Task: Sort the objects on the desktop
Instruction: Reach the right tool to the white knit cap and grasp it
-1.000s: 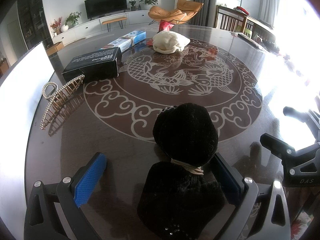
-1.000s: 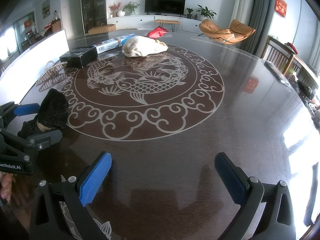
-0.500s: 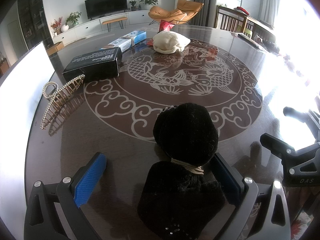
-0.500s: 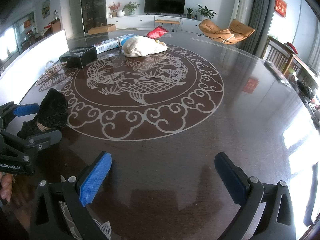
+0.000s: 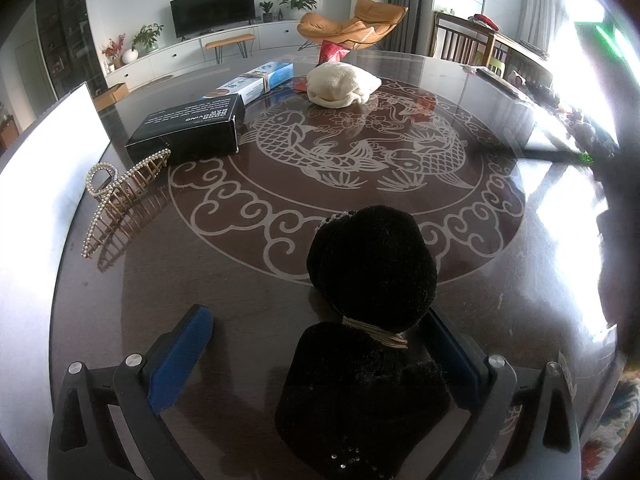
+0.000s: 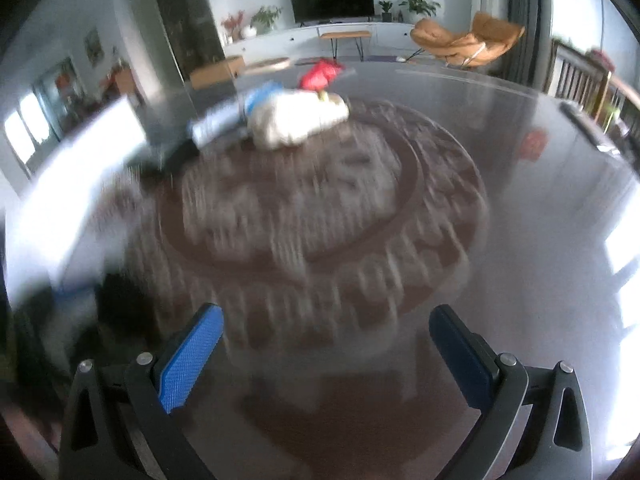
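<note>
While left gripper straddles the black bow, jaws wide, nothing is clamped. Best to centre on the bow's tied waist, then close gently. Right gripper is spread, empty, its view blurred.

The black box at upper left of the left wrist view carries white print, upside down and too small to read. Lettering on the blue-and-white box behind it is illegible too.
</note>
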